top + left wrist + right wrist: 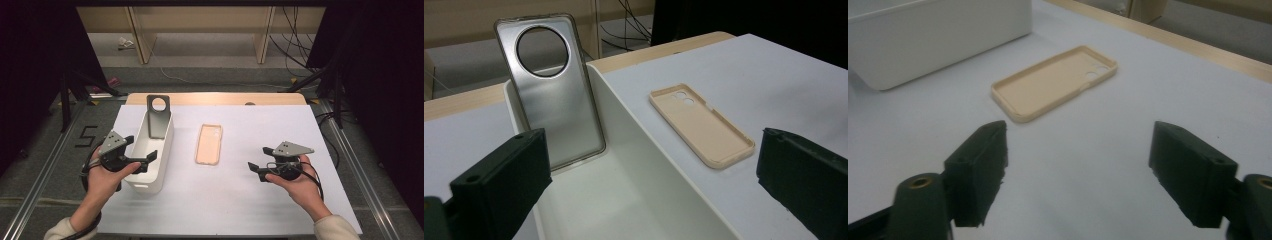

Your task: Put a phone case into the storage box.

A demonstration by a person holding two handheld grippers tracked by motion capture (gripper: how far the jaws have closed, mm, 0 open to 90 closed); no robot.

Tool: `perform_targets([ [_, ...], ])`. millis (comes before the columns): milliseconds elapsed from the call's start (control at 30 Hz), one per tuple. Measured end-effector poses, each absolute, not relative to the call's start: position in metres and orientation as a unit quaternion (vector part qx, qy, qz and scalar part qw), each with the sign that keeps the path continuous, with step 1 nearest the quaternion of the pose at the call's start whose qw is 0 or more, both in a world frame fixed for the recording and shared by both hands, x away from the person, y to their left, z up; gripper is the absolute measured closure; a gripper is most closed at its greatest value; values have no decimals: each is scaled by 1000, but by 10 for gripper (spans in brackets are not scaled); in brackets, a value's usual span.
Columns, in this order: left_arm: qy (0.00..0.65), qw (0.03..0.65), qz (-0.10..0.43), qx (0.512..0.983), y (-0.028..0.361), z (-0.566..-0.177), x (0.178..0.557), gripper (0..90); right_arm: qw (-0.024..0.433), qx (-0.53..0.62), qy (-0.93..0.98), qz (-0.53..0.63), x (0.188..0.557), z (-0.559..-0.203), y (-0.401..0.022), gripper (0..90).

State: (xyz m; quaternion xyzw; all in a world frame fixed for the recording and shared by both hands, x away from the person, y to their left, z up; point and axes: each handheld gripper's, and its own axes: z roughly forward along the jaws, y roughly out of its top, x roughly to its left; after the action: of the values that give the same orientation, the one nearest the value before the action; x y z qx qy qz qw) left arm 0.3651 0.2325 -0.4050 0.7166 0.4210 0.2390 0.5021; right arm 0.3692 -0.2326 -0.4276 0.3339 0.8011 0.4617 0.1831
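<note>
Both tools stand wide with nothing between their jaws: the left tool (141,161) hangs over the near part of the white bin (167,145), one jaw over its inside and the other off to the side, while the right tool (256,166) hovers low over the white counter (240,200), pointing toward the beige phone case (209,144). That case lies flat, hollow side up, between the bin and the right tool — apart from both. A second case, clear grey with a large round camera hole (551,90), leans upright against the bin's far end wall, its top rising above the rim.
</note>
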Motion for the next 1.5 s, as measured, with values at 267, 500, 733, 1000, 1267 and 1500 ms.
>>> perform_targets([
  [267, 422, 503, 236, 716, 233, -404, 365, 12, 157, 313, 809, 473, 370, -425, -221, 626],
  [500, 423, 503, 235, 716, 233, -404, 366, 12, 133, 296, 825, 462, 373, -425, -203, 810],
  [733, 421, 503, 236, 717, 233, -404, 366, 12, 126, 290, 832, 457, 380, -427, -189, 811],
  [1000, 421, 504, 234, 717, 232, -405, 365, 12, 128, 282, 842, 442, 395, -427, -166, 900],
  [1267, 412, 504, 237, 721, 227, -402, 363, 30, 127, 267, 854, 427, 403, -431, -146, 900],
  [1500, 411, 504, 235, 722, 227, -403, 363, 30, 130, 270, 865, 401, 416, -441, -128, 900],
])
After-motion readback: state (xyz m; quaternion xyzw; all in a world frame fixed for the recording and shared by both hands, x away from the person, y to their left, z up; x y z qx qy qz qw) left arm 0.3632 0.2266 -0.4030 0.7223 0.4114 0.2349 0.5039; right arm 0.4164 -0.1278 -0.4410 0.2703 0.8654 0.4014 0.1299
